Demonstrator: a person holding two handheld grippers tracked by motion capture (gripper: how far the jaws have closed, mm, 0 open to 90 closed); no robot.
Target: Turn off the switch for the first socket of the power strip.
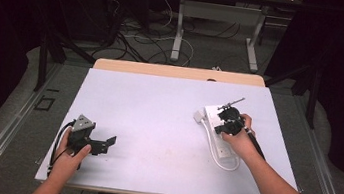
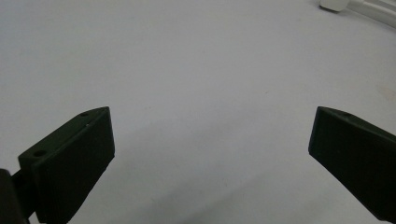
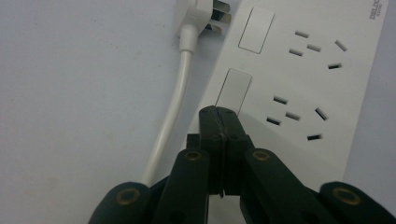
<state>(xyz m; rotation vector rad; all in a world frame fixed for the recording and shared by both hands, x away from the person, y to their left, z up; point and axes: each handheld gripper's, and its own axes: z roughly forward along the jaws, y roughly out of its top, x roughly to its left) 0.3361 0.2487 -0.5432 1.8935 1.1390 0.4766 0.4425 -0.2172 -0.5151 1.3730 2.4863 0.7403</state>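
Pressing its clenched tip onto a switch [image 3: 233,89] of the power strip [image 3: 299,88] at the table's right, the right gripper [image 3: 219,116] seems to toggle it, while the left gripper [image 2: 210,154] rests released, well apart

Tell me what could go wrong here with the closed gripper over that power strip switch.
The shut right gripper sits at the edge of the switch on the power strip; pressing might slip off it. Nothing steadies the strip: the left gripper is far away, open. The loose plug and cable could snag.
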